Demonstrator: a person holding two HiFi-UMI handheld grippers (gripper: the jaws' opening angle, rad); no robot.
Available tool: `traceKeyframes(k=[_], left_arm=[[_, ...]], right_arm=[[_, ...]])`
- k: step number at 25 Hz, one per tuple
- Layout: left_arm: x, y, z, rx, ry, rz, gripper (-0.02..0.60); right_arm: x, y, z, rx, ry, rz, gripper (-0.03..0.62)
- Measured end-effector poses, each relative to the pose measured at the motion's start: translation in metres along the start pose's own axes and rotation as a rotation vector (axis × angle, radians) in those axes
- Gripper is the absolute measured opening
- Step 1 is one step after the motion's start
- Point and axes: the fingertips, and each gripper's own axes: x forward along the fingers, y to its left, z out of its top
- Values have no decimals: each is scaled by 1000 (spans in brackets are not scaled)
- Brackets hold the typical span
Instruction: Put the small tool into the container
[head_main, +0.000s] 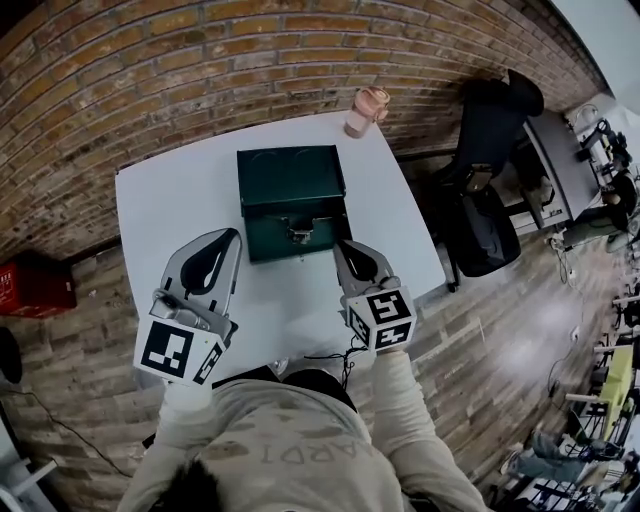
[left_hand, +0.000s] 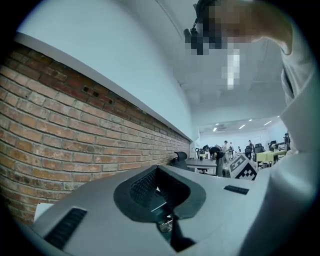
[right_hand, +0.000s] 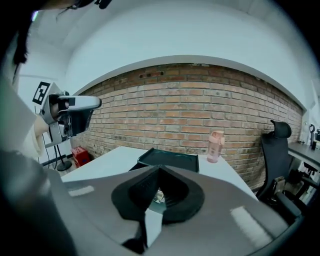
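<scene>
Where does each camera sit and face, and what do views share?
Head view: on the head, steeply down at white table, green box, left gripper, right gripper; sleeves show.
Left gripper view: on that gripper, tilted up along the brick wall; shut jaws, a sleeve show.
Right gripper view: on that gripper, across the table toward box and pink bottle; shut jaws show.
Shared: box and bottle, head and right gripper views.

Both arms reach forward, the two tongs side by side and apart, tips angled toward each other. The left tongs (head_main: 232, 236) have their jaws pressed tip to tip, nothing between them. The right tongs (head_main: 340, 245) are the same, jaws together and empty. The marker cubes (head_main: 178, 350) sit nearest the body, and pale sleeves (head_main: 398, 400) run back to the torso.
</scene>
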Motion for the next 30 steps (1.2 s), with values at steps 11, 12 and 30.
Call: traceKeyframes(k=[11,12,30], left_arm=[[-3,-19,8,19,-6,-30,6],[-4,-20,9,22,-6,-32,6],[-13,-46,20,43,-17,-53,6]], right_arm=[[-46,6,28,36,-116,-62,9],[-50,7,30,37,-125,-66,9],[-112,14,71,64,-285,-131,9]])
